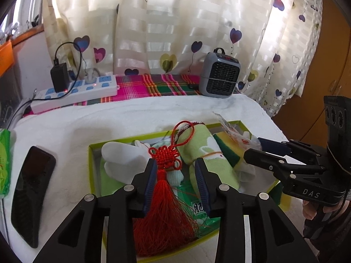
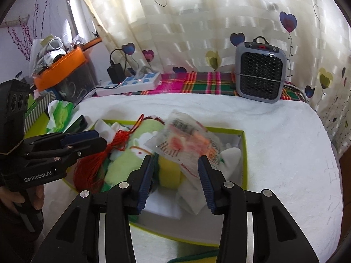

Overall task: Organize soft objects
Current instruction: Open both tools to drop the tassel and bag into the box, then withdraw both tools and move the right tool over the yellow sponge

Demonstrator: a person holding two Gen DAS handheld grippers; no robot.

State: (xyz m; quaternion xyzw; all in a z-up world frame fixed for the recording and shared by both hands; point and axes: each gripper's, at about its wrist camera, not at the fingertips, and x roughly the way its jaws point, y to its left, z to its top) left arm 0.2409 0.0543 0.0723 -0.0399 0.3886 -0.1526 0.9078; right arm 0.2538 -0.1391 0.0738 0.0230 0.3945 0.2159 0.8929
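Observation:
A green-rimmed box (image 1: 90, 166) (image 2: 244, 151) on the white towel holds soft things. In the left wrist view: a red knot tassel (image 1: 164, 197), a rolled green towel (image 1: 206, 153), white socks (image 1: 122, 160), a yellow-green sponge (image 1: 228, 149). My left gripper (image 1: 176, 164) is open over the box, its fingers either side of the tassel without pressing it. My right gripper (image 2: 175, 162) is open above the box's right half, over a clear printed packet (image 2: 186, 142) and the yellow sponge (image 2: 169, 173). The tassel (image 2: 92, 171) shows beside the left gripper (image 2: 96, 139).
A black phone (image 1: 30, 188) and a green tissue pack (image 1: 4, 164) lie left of the box. A power strip (image 1: 76, 92) with a charger and a grey heater (image 1: 219, 76) stand at the back on plaid cloth. An orange bin (image 2: 59, 70) sits far left.

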